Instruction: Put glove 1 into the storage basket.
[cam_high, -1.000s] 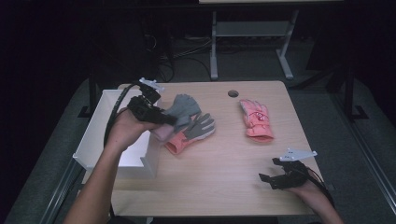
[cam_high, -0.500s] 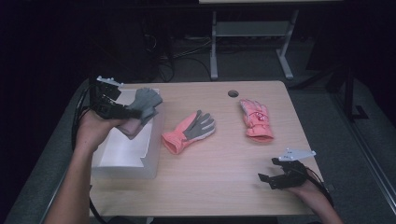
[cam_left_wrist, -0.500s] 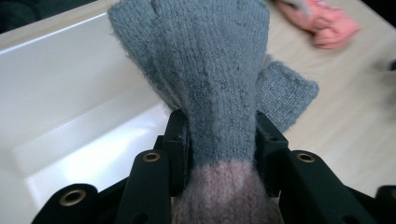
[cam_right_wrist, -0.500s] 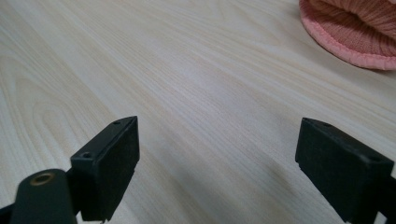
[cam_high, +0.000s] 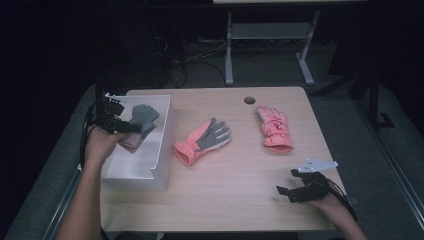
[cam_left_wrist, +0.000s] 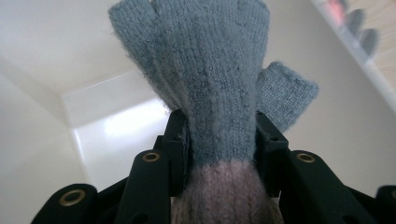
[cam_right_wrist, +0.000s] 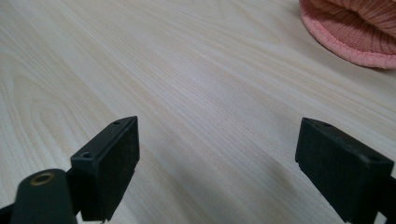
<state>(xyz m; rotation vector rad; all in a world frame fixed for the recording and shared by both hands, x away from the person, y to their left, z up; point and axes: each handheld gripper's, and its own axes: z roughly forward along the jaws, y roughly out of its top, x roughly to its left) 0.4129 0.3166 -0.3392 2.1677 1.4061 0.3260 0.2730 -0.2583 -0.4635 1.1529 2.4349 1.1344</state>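
My left gripper (cam_high: 131, 127) is shut on a grey knitted glove with a pink cuff (cam_high: 141, 118), held over the open white box (cam_high: 162, 150) at the table's left edge. In the left gripper view the glove (cam_left_wrist: 219, 84) hangs between the jaws above the box's white inside (cam_left_wrist: 112, 135). A pink glove with a grey palm (cam_high: 204, 140) lies mid-table. Another pink glove (cam_high: 272, 128) lies farther right. My right gripper (cam_high: 284, 192) rests open near the front right corner with nothing between its jaws; in its own view (cam_right_wrist: 219, 163) a pink cuff (cam_right_wrist: 350, 32) lies ahead.
The wooden table (cam_high: 235, 195) has a round cable hole (cam_high: 249, 100) near its far edge. A metal stand's legs (cam_high: 270, 45) and cables stand on the dark floor behind the table.
My left gripper has carried the grey glove leftward and down, from beside the mid-table pink glove to over the white box. The right gripper has stayed put.
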